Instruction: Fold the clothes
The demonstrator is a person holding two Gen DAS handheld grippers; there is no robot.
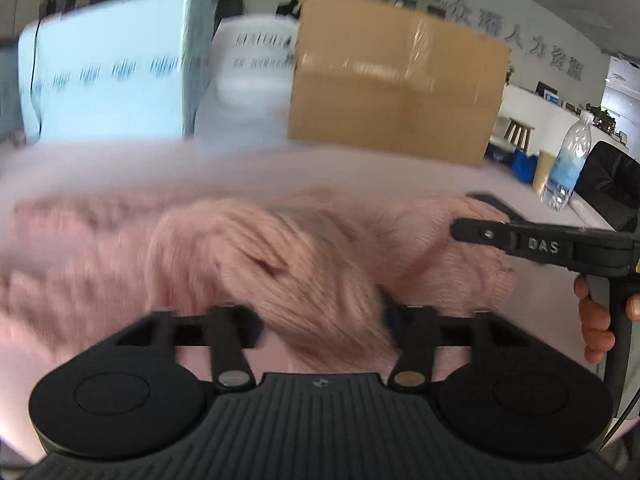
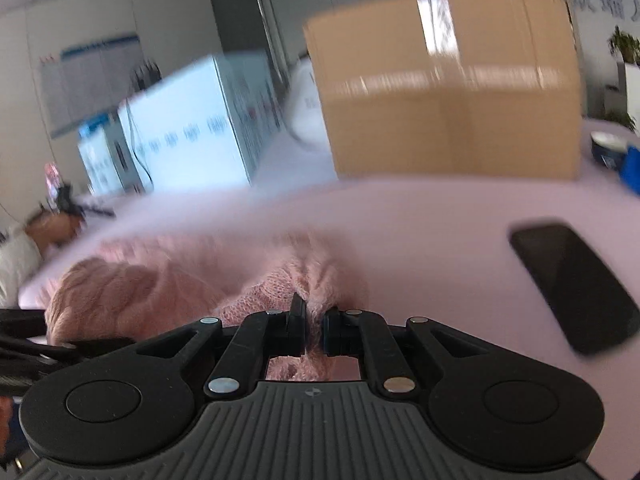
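Nearest, the left tongs (image 1: 320, 320) stand apart around a bunch of the pink knit sweater (image 1: 280, 248); the right tongs (image 2: 314, 330) pinch its fabric. The sweater lies on the tabletop (image 2: 420, 232) before a cardboard box (image 2: 448, 92). A fold seems underway; next, lay and flatten it.

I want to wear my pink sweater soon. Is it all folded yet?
Not yet. The sweater lies bunched on the table, part of it already flipped over the rest. The right gripper is pinching one edge; the left gripper is open, with knit lying between its fingers. Flattening it and making neat folds is left.
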